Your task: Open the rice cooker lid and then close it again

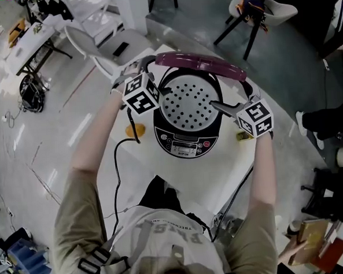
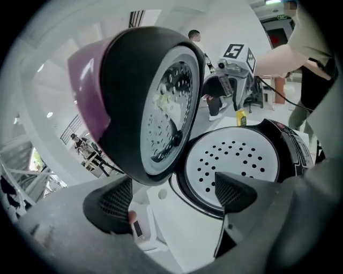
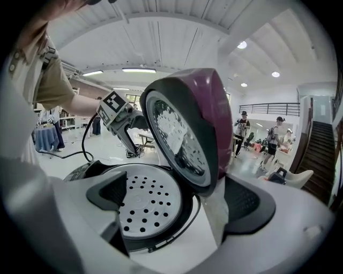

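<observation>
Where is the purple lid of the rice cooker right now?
The purple lid stands flipped up at the back of the rice cooker, mid-picture in the head view, just behind the round plate with holes.

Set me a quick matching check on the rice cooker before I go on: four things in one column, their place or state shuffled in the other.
Things:
1. lid
2. perforated tray
3. control panel
4. left gripper

Places or states:
A. on the front face of the rice cooker
B. jaws apart, gripping nothing
C. raised, standing up at the cooker's far side
D. lying flat in the cooker's open top

Pairs: 1-C, 2-D, 3-A, 4-B
</observation>
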A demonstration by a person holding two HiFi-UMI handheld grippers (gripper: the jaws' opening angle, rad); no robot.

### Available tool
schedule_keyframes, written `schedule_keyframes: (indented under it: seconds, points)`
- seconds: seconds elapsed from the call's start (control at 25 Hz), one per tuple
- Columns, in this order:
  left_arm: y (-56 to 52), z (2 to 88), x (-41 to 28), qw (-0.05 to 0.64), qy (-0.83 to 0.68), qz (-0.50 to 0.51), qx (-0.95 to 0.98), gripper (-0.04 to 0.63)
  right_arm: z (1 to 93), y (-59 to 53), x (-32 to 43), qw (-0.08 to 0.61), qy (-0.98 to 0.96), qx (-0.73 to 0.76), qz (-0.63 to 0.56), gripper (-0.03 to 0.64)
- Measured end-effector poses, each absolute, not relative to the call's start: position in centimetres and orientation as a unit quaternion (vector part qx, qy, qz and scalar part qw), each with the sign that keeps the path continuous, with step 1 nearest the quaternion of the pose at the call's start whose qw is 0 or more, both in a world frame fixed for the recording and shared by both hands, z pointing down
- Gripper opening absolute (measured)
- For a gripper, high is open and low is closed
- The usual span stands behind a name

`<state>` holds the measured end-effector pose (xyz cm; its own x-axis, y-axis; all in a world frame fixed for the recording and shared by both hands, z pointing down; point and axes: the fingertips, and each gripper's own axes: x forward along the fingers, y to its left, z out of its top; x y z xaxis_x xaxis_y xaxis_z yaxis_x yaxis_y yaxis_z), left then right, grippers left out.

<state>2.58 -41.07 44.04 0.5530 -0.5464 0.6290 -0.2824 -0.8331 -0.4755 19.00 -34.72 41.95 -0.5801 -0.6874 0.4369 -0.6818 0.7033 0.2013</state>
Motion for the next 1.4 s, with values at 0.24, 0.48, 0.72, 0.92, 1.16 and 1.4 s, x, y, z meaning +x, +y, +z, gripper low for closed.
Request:
schedule_keyframes:
  seconds: [0.24, 0.48, 0.72, 0.92, 1.16, 1.4]
  points:
    - [-41.1, 44.0, 2.6, 0.181, 0.247, -0.411, -0.859, 0.500, 41.8, -34.6, 18.8, 0.231, -0.892, 0.388, 0.009, 0.552]
    - [-40.8, 44.5, 2.5, 0.187, 0.243, -0.413, -0.858, 0.510, 41.7, -33.9, 18.4, 0.211, -0.904, 0.371, 0.029, 0.581]
    - [-39.6, 45.1, 2.2, 0.199, 0.224, -0.429, -0.852, 0.514, 42.4, -32.7, 18.5, 0.235, -0.905, 0.353, 0.027, 0.581]
    - [-38.4, 45.8, 1.6, 0.201, 0.205, -0.443, -0.849, 0.517, 43.1, -31.5, 18.3, 0.254, -0.905, 0.339, 0.028, 0.581]
    - [-37.3, 46.8, 1.2, 0.214, 0.189, -0.464, -0.839, 0.522, 44.5, -30.2, 18.3, 0.292, -0.900, 0.322, 0.019, 0.581]
    - [-36.4, 47.9, 0.8, 0.228, 0.181, -0.483, -0.825, 0.529, 45.6, -29.2, 18.3, 0.319, -0.895, 0.310, 0.016, 0.581]
